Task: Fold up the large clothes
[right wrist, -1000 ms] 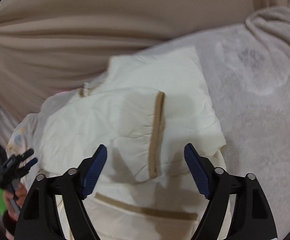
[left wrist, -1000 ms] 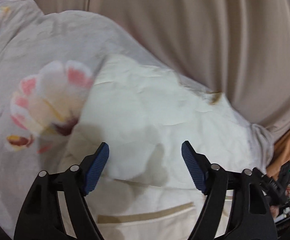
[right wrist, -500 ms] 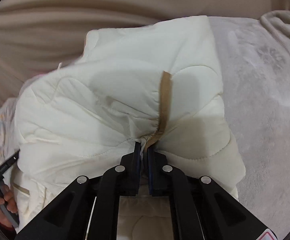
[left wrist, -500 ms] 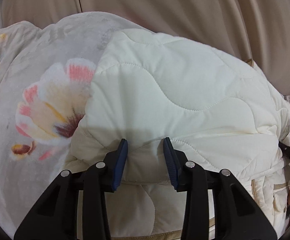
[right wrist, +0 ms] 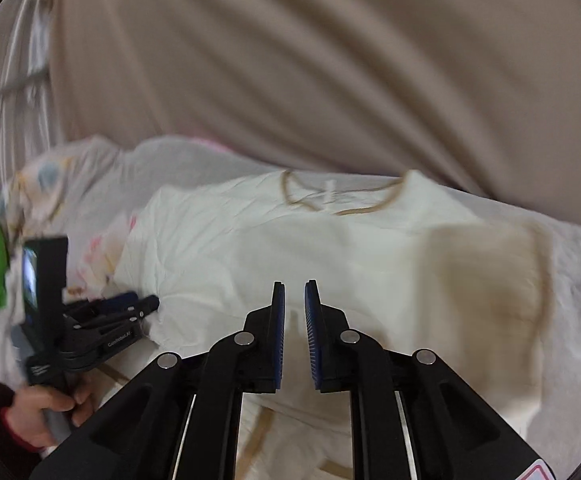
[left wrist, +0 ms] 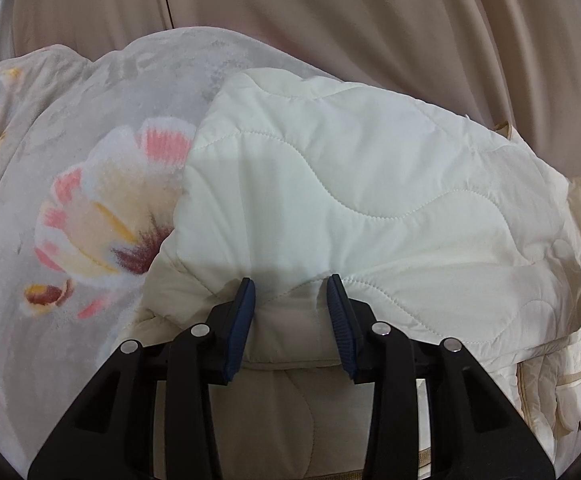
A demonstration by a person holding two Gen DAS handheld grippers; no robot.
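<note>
Your left gripper (left wrist: 290,300) pinches a thick fold of the cream quilted jacket (left wrist: 370,200), wavy stitching, tan trim, lying folded over on the floral blanket (left wrist: 90,220). Your right gripper (right wrist: 294,308) hovers above it, jaws a narrow slit apart, holding nothing.

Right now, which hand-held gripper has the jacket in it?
The left hand-held gripper: cream quilted jacket bunches between its fingers. The right hand-held gripper holds nothing.

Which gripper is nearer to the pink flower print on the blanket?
Left. The left gripper grips the cream jacket beside the flower print. The right gripper hovers farther along the jacket.
</note>
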